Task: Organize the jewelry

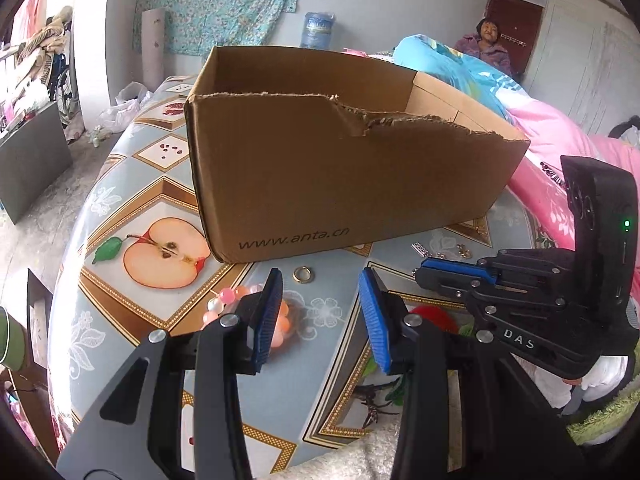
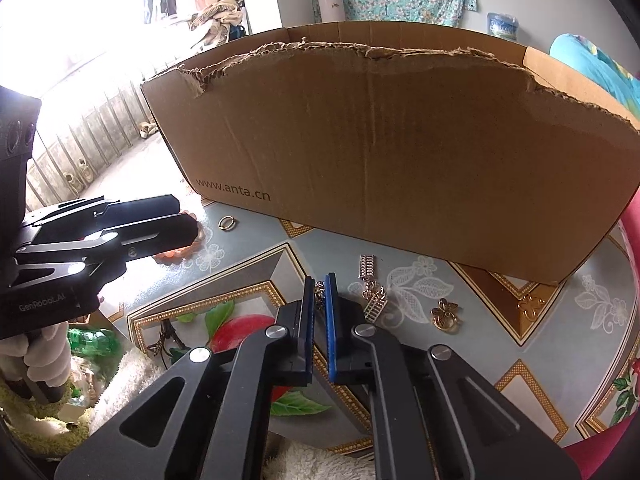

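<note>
A torn, open cardboard box (image 1: 340, 168) (image 2: 400, 140) stands on the fruit-patterned tablecloth (image 1: 132, 184). In front of it lie a gold ring (image 1: 303, 274) (image 2: 227, 223), a pink and orange bead bracelet (image 1: 224, 300) (image 2: 176, 254), silver ladder-shaped earrings (image 2: 368, 266) and a gold flower charm (image 2: 445, 314). My left gripper (image 1: 320, 274) (image 2: 188, 218) hovers open over the table near the ring, its left finger partly covering the bracelet, with nothing between its pads. My right gripper (image 2: 319, 280) (image 1: 420, 270) is shut on a small gold jewelry piece (image 2: 319, 292) that touches the cloth.
Another silver earring (image 2: 375, 306) and a gold charm (image 2: 530, 306) lie to the right. Pink and blue bedding (image 1: 560, 140) borders the table's right side. A person sits by the far wall (image 1: 490, 46). A white-gloved hand (image 2: 44, 356) holds the left gripper.
</note>
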Motion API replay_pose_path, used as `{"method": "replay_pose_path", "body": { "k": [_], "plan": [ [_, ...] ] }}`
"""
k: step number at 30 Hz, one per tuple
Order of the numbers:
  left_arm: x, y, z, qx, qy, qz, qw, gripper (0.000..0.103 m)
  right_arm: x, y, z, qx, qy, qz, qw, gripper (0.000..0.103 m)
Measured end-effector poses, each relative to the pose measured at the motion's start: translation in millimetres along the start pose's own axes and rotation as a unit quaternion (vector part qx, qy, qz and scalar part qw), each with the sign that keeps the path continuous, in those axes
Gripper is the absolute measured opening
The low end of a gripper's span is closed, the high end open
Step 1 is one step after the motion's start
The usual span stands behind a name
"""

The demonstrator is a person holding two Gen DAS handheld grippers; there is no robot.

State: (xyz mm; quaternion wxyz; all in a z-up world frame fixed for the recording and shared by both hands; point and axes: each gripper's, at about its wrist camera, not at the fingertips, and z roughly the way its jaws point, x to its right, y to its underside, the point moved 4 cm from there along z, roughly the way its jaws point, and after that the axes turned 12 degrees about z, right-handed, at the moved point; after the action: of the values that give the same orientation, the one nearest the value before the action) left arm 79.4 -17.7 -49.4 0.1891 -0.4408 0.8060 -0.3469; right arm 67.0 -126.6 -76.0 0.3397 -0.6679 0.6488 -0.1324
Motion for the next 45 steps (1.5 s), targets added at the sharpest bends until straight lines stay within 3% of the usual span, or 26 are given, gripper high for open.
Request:
{"method": "replay_pose_path", "body": {
  "k": [4, 7, 13, 17, 21, 38, 45],
  "plan": [
    [2.7, -7.4, 14.6, -0.017, -0.038, 0.034, 0.9986, 0.038, 6.6, 0.2, -1.7, 0.001, -0.01, 0.009, 1.0, 0.005],
    [0.1, -10.9, 25.1, -0.029, -0.036, 0.042, 0.9981, 0.028, 13.7, 0.2, -4.3, 0.002, -0.019, 0.017, 1.0, 0.005],
    [0.1, -9.1, 40.9, -0.066, -0.04, 0.049, 0.9958, 0.023, 22.0, 2.7, -5.4, 0.003, -0.034, 0.025, 0.999, 0.005],
    [5.1, -10.7, 43.8, -0.068, -0.05, 0.056, 0.9949, 0.021, 26.7, 3.1, -7.7, 0.004, -0.039, 0.028, 0.999, 0.005],
    [11.7, -14.1, 47.5, -0.067, -0.044, 0.058, 0.995, 0.01, 32.9, 2.4, -9.5, 0.005, -0.046, 0.035, 0.998, 0.005],
    [35.4, -14.1, 29.4, -0.039, -0.024, 0.046, 0.9979, 0.01, 47.6, 4.5, -39.9, 0.023, -0.059, 0.038, 0.997, 0.005],
    [27.5, -5.3, 17.1, -0.033, -0.027, 0.04, 0.9983, 0.01, 48.3, 7.0, -35.5, -0.011, -0.051, 0.053, 0.997, 0.007]
  ]
}}
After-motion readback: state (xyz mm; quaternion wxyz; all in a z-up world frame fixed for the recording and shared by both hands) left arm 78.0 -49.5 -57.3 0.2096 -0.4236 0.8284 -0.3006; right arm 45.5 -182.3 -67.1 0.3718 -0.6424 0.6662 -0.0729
